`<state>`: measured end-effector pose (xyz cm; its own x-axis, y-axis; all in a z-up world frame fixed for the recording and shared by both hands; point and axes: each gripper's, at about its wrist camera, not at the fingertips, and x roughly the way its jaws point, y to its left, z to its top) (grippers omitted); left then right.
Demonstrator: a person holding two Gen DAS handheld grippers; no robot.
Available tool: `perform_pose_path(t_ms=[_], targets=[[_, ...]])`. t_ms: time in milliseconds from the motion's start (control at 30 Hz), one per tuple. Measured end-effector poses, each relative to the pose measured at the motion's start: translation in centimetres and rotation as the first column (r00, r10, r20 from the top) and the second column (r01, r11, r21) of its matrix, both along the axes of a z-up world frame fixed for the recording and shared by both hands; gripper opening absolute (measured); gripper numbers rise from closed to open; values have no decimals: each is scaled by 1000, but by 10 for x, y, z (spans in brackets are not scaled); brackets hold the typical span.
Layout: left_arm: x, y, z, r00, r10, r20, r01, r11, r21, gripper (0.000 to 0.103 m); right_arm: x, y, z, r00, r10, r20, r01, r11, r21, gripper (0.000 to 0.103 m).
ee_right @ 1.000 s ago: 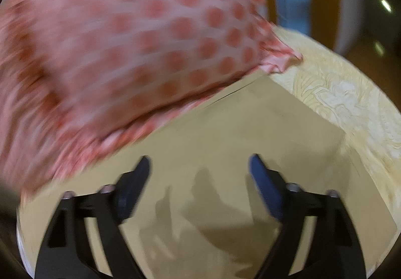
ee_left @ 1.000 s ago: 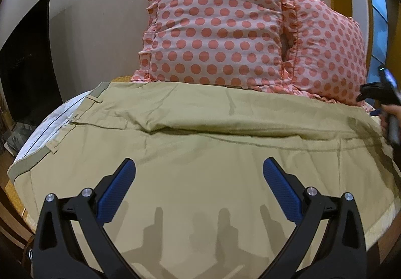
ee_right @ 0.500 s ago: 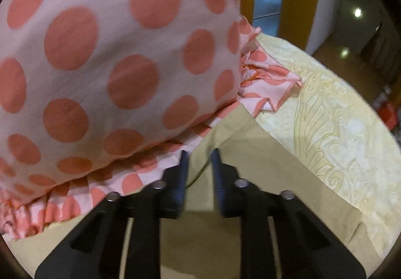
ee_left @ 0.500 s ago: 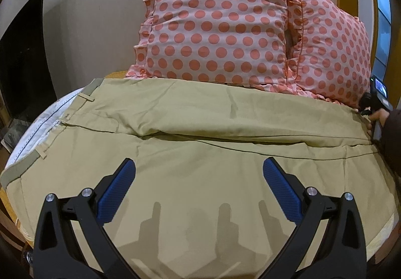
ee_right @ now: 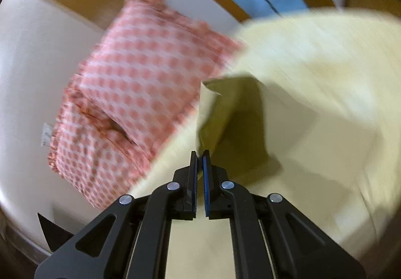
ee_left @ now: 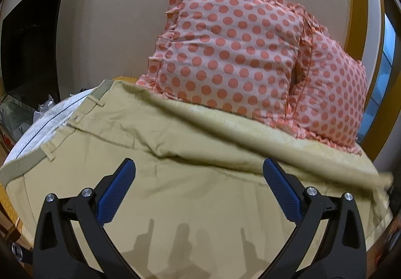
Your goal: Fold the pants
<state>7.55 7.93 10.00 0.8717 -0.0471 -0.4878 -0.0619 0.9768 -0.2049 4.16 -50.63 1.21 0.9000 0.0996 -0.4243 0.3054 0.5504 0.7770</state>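
Khaki pants [ee_left: 195,193] lie spread across the bed, waistband [ee_left: 22,166] at the left, legs running right. My left gripper [ee_left: 198,186] is open and empty, hovering over the middle of the pants. My right gripper [ee_right: 199,157] is shut on the hem end of the far pant leg [ee_right: 225,113] and holds it lifted off the bed. In the left wrist view that far leg [ee_left: 275,138] rises as a blurred band in front of the pillows.
Two pink pillows with orange dots [ee_left: 233,53] stand against the wall behind the pants; they also show in the right wrist view [ee_right: 140,78]. A cream patterned bedspread [ee_right: 325,58] lies under the pants. A dark screen [ee_left: 30,35] stands at the left.
My right gripper closed on the far leg's hem and has lifted it up and back from the pillows. The far leg now rises off the bed. My left gripper stayed open.
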Motion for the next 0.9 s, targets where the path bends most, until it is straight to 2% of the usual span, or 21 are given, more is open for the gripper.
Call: perform_pose_path(t_ms=[100,133,167,200,267,300,333,367,400,533,600,700,800,833,867,900], targets=[[19,8,8,1000,5,13,-5,1000,14,101,-10,6,-14,998,14,-56,-12,1000,23,6],[27,10,9,1000,11,5,-11,1000,25,101,-10,7,-17,998,15,-63,-13,999,35,12],[41,16,10,1000,17,-17,-16,999,28,101,-18,9,-18,998,12,-68,-9,999,48,27],[49,21,9,999,18,-35,-17,1000,19,101,-16,7,-19,997,10,-78,-6,998,57,35],[69,34,5,996,31,-80,-33,999,-25,101,-18,11,-19,997,0,-78,4,999,46,38],[85,44,0,993,25,-111,-34,997,-74,101,-17,13,-19,997,-2,-78,5,999,36,38],[93,50,-2,991,27,-127,-40,994,-104,101,-16,14,-21,997,-6,-76,8,1000,26,36],[109,59,-7,988,30,-150,-53,987,-155,101,-11,14,-21,998,-10,-69,11,1000,11,19],[115,63,-10,987,33,-159,-61,983,-175,101,-7,13,-23,998,-7,-60,7,1000,-1,1],[160,84,-22,966,96,-239,-154,959,-238,99,-8,-1,-28,999,-29,43,26,998,54,2],[182,91,-28,956,114,-271,-185,949,-256,95,-5,-1,-23,998,-21,62,20,999,28,2],[221,96,-43,923,136,-360,-234,941,-244,84,-1,-3,-23,997,-16,77,14,999,33,2],[254,101,-67,880,123,-458,-269,925,-268,54,1,-6,-25,997,-17,79,14,999,38,2],[258,103,-71,875,153,-460,-292,924,-247,36,2,-7,-26,997,-18,80,14,999,41,2],[259,103,-69,884,167,-436,-289,930,-229,7,2,-8,-25,996,-17,87,13,999,46,2],[260,103,-71,890,113,-442,-251,930,-267,5,2,-8,-23,995,-17,94,13,999,48,2]])
